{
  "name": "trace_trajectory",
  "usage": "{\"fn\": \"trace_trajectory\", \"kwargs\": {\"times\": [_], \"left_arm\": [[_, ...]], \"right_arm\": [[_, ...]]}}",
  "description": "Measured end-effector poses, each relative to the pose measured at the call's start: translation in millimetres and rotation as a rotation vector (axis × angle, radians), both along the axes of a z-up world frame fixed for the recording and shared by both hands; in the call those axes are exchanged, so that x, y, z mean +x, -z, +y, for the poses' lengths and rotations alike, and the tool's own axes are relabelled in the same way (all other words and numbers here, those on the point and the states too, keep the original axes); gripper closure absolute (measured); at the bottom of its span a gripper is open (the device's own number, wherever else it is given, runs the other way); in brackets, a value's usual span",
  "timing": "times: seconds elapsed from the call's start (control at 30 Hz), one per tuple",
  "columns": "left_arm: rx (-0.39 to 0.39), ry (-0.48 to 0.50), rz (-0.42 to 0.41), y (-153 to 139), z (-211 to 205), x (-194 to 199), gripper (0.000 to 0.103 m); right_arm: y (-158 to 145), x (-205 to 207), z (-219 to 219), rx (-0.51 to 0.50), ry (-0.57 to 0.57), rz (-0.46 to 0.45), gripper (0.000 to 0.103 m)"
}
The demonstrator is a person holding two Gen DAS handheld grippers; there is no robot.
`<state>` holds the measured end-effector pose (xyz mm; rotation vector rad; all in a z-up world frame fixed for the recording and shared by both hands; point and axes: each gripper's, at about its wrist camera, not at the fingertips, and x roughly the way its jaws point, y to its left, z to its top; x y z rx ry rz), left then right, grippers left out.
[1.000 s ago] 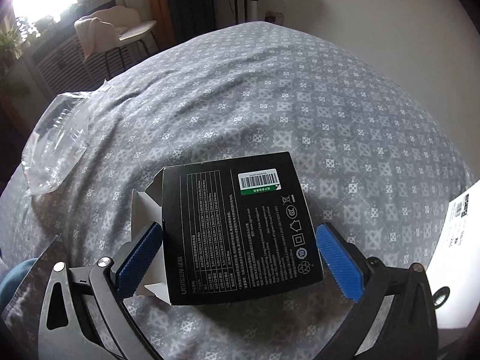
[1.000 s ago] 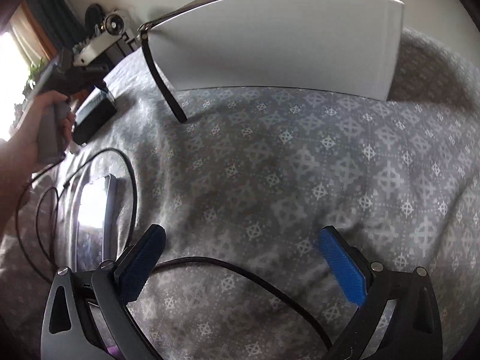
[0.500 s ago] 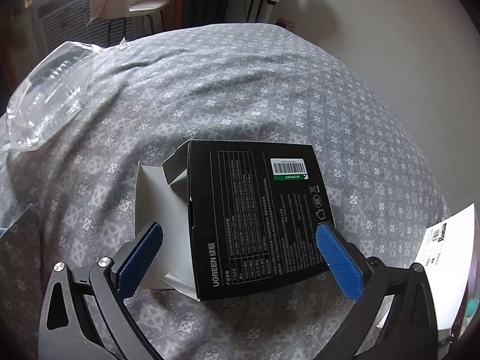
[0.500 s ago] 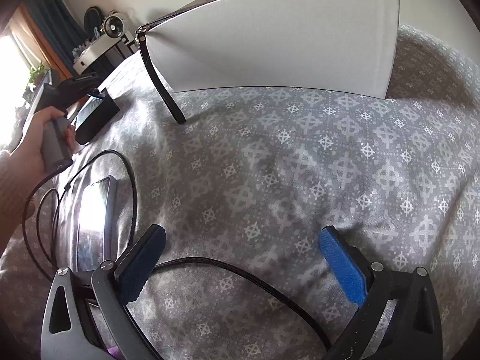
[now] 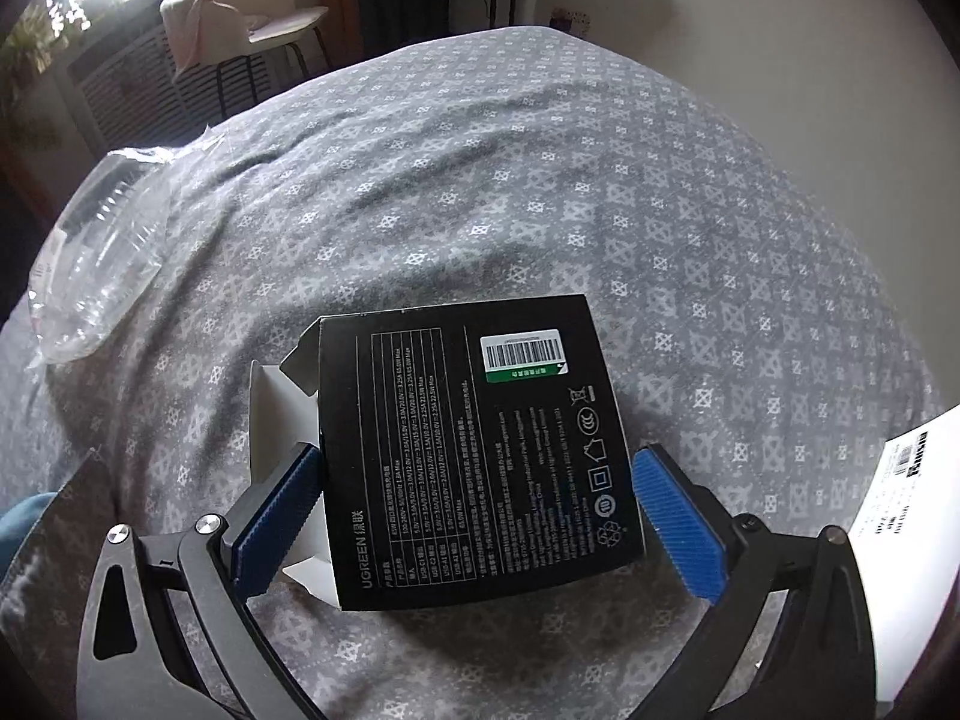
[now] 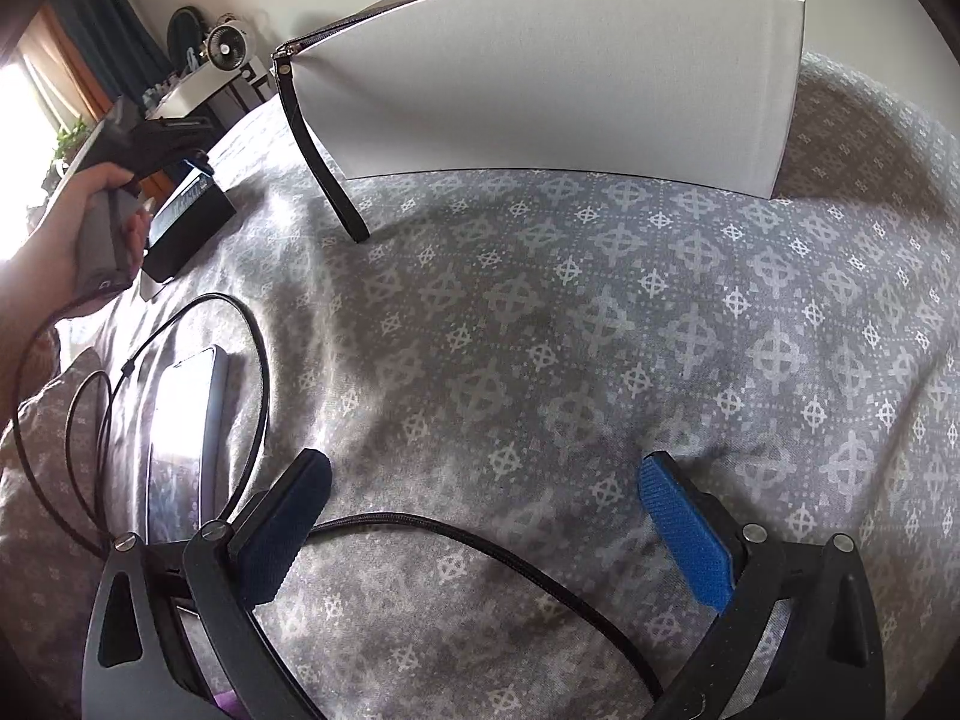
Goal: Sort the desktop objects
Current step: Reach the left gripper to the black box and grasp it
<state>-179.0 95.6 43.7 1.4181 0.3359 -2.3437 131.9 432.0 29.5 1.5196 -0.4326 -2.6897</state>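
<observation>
Left wrist view: the left tool (image 5: 477, 516) straddles a black carton (image 5: 480, 456) lying flat on the grey patterned cloth (image 5: 540, 192). Its left pad touches the carton's edge beside the open white flap; the right pad stands just clear, so the jaws are apart, not clamped. A clear plastic bag (image 5: 96, 276) lies at far left, and a white sheet (image 5: 900, 540) is cut off at right.

Right wrist view: the right tool (image 6: 480, 516) is spread wide over a black cable (image 6: 480, 546). A phone (image 6: 180, 420) is partly hidden behind its left finger. The contents of the white box (image 6: 540, 60) are mostly concealed.
</observation>
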Motion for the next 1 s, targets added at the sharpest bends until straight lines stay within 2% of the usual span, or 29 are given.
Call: {"fn": "trace_trajectory", "kwargs": {"times": [0.1,0.43,0.6,0.73,1.0], "left_arm": [[-0.023,-0.015,0.016,-0.3,1.0,1.2,0.000],[0.003,0.012,0.060,2.2,-19.8,22.6,0.000],[0.044,0.073,0.075,3.8,-37.0,39.5,0.000],[0.094,0.169,0.105,8.3,-48.8,42.4,0.000],[0.044,0.272,0.116,3.0,-51.0,38.6,0.004]], "right_arm": [[0.3,0.1,0.2,-0.001,0.000,0.000,0.000],[1.2,-0.2,0.4,-0.003,-0.001,-0.002,0.000],[1.3,-0.4,-0.1,0.001,-0.001,-0.003,0.000],[1.7,0.0,-1.0,0.008,-0.001,-0.006,0.000],[2.3,-0.5,-2.5,0.021,-0.003,-0.011,0.000]]}}
